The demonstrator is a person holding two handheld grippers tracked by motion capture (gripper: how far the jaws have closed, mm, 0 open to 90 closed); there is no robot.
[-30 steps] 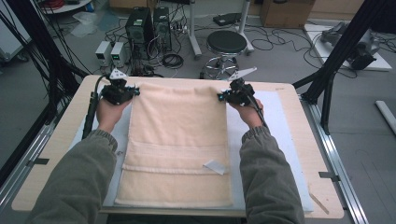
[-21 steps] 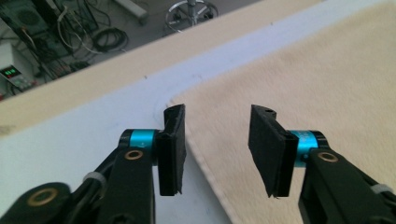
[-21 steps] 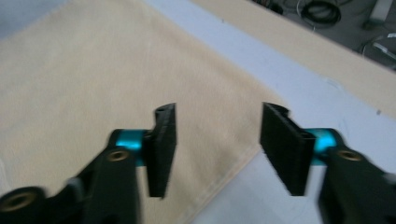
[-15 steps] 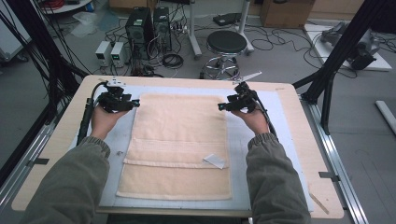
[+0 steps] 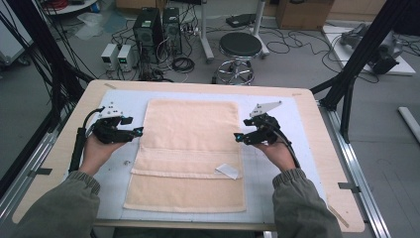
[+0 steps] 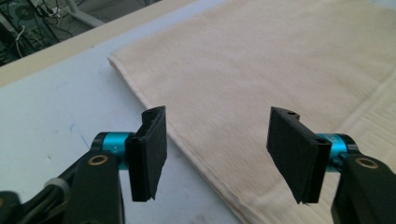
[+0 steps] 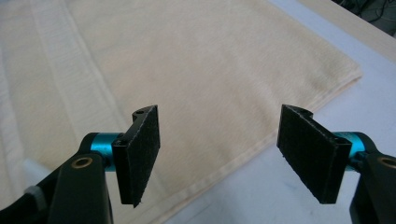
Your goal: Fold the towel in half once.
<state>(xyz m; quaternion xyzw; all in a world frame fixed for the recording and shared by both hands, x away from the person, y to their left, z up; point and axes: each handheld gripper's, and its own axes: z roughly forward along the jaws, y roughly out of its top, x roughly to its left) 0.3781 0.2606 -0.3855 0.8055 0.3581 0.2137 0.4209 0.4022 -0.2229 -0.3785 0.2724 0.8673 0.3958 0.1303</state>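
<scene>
Towel (image 5: pixel 190 148) is lying soft and limp, both tongs (image 5: pixel 140 131) (image 5: pixel 236 137) having just been opening, empty, beside its side edges.

The high view looks forward and down over the table (image 5: pixel 317 148). Each gripper view sits close, seemingly just above the towel (image 5: pixel 190 148), which all three share.

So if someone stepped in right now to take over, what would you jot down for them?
Left gripper: open, jaws just opened, nothing between them, at the towel's left edge.
Right gripper: open and empty, at the towel's right edge.
Towel: flat on the blue-grey mat, far part folded over the near part, white tag showing near its right edge.
Done: one fold laid and released.
Left: probably another fold, judging by the grippers at both side edges.
</scene>
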